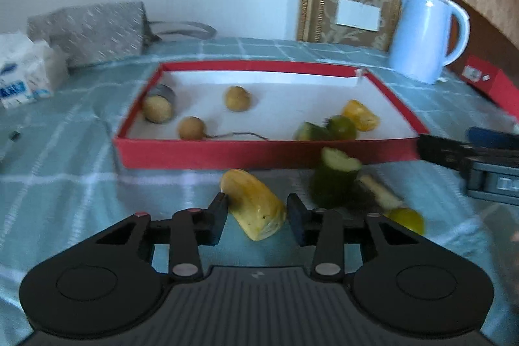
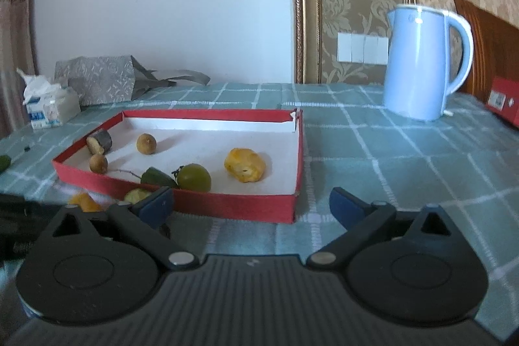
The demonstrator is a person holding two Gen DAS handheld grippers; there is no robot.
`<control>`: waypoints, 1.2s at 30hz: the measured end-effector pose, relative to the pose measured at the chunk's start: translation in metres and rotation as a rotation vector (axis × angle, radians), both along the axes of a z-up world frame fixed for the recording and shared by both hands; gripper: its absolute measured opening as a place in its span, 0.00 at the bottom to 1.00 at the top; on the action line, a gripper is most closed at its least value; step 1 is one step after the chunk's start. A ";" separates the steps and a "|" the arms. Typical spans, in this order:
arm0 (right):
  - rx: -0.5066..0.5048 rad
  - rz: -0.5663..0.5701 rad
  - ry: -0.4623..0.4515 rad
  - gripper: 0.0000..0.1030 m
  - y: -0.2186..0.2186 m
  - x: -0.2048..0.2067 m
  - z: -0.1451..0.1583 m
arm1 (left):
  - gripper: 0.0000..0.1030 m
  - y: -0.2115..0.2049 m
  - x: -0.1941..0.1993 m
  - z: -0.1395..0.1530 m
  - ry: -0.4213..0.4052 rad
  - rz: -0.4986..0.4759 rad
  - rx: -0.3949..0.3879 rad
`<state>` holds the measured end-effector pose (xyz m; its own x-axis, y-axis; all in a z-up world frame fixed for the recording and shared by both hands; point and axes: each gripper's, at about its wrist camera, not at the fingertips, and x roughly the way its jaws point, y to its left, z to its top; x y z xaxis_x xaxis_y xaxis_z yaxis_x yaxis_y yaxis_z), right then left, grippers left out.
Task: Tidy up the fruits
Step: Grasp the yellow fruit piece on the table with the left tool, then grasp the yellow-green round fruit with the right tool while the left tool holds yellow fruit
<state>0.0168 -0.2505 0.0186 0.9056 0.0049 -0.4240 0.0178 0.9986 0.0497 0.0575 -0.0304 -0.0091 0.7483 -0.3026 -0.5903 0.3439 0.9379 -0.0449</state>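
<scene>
A red shallow box point(image 1: 269, 151) with a white floor holds brown round fruits point(image 1: 237, 98), a green fruit point(image 1: 341, 127) and a yellow piece point(image 1: 360, 115). My left gripper point(image 1: 256, 214) is open around a yellow banana piece point(image 1: 253, 208) lying on the cloth in front of the box; the left finger touches it. A cucumber piece point(image 1: 335, 175) stands just right of it. My right gripper point(image 2: 249, 203) is open and empty before the box's point(image 2: 207, 203) near right corner. The yellow piece point(image 2: 245, 164) and green fruit point(image 2: 194, 177) show inside the box.
A light blue kettle point(image 1: 425, 34) stands at the back right of the checked green tablecloth point(image 2: 389, 158). A grey bag point(image 1: 90, 31) and a tissue pack point(image 1: 22, 77) lie at the back left. A red box point(image 2: 504, 101) sits at the far right edge.
</scene>
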 end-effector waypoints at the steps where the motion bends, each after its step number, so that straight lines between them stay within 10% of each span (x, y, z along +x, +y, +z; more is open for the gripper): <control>1: -0.002 0.020 -0.004 0.90 -0.001 -0.006 0.002 | 0.37 0.003 0.000 0.001 -0.003 0.009 -0.007; 14: -0.061 0.245 0.029 0.84 0.033 -0.044 -0.005 | 0.36 0.022 0.004 0.007 -0.016 0.048 -0.074; 36: -0.032 0.281 0.135 0.34 0.048 -0.017 -0.025 | 0.36 0.024 0.005 0.007 -0.009 0.046 -0.089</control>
